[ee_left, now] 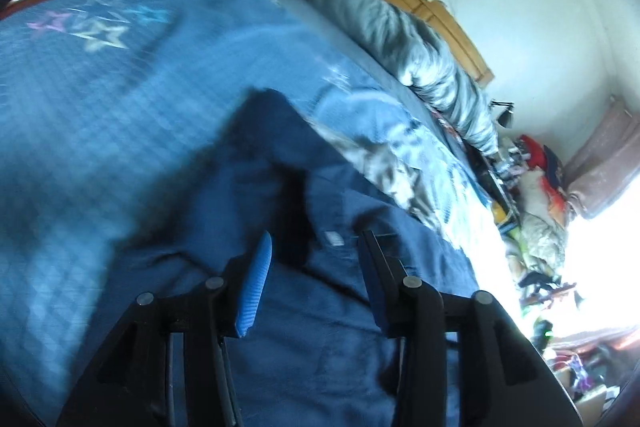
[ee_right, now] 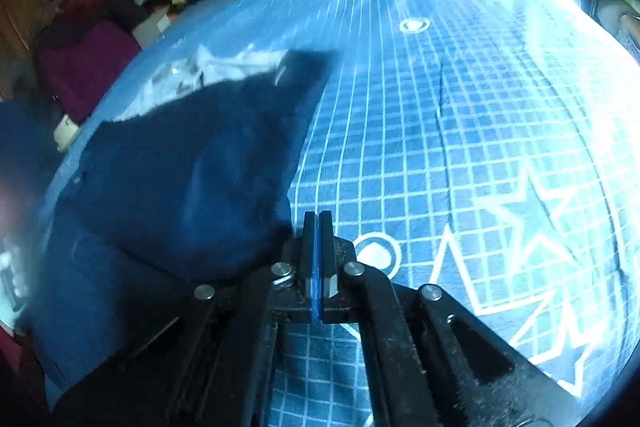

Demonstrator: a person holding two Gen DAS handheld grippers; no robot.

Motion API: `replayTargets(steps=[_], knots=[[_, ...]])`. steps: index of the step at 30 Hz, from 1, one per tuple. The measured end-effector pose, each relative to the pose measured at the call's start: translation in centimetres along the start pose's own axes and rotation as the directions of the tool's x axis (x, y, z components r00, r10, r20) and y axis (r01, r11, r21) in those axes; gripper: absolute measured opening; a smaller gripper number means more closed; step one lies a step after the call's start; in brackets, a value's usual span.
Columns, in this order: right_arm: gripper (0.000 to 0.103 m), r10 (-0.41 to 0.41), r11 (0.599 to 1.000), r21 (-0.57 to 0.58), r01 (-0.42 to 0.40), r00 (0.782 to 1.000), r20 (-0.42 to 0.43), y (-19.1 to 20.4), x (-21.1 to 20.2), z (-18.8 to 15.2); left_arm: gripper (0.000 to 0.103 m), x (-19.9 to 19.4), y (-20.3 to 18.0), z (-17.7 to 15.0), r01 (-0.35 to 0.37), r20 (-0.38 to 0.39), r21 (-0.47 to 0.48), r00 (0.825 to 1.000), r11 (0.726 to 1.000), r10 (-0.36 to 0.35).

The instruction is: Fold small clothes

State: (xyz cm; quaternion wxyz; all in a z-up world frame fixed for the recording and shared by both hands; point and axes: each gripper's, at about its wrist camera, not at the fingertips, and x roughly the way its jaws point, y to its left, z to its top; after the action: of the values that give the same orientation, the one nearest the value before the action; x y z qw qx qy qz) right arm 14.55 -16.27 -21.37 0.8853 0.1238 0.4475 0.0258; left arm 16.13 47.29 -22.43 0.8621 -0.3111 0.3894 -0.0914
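Left tongs [ee_left: 314, 247] gape over navy garment [ee_left: 280, 187]; right tongs [ee_right: 319, 223] pinched.

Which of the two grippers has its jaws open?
The left gripper: its blue-padded fingers stand apart above the dark navy garment. The right gripper has its fingers pressed together.

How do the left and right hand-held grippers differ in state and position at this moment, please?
The left hand-held gripper has its jaws spread wide; the right hand-held gripper has its jaws pressed together. The left one is over the dark blue garment; the right one is at that garment's edge, above the grid-patterned bedspread. Whether the right one pinches cloth is unclear. Both have blue pads.
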Motion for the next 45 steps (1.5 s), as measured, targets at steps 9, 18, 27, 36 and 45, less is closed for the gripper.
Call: replayTargets(steps=[9,18,27,36,45], knots=[[0.061,0.148,0.979,-0.125,-0.161,0.983,-0.109,4.9,4.9,0.0,0.055,-8.9,7.3,-2.0,-0.009,-0.026,-0.078,1.0,0.997,0.007],[0.061,0.221,0.97,-0.09,-0.226,0.973,-0.067,5.7,-8.2,-6.3,0.063,-15.8,13.0,-7.3,0.136,-0.195,-0.101,0.969,0.986,-0.154],[0.065,0.158,0.986,-0.006,-0.167,0.941,-0.3,5.2,-13.3,-20.7,0.063,-14.7,15.2,-13.6,0.192,-0.404,-0.102,0.888,0.976,-0.217],[0.07,0.205,0.979,0.085,-0.186,0.878,-0.433,6.4,-7.7,-23.2,0.067,-14.5,16.5,-14.9,0.233,-0.448,-0.141,0.852,0.962,-0.272],[0.07,0.235,0.972,0.095,-0.217,0.839,-0.492,7.5,-4.6,-23.3,0.069,-14.7,16.9,-15.4,0.216,-0.474,-0.106,0.847,0.971,-0.24]])
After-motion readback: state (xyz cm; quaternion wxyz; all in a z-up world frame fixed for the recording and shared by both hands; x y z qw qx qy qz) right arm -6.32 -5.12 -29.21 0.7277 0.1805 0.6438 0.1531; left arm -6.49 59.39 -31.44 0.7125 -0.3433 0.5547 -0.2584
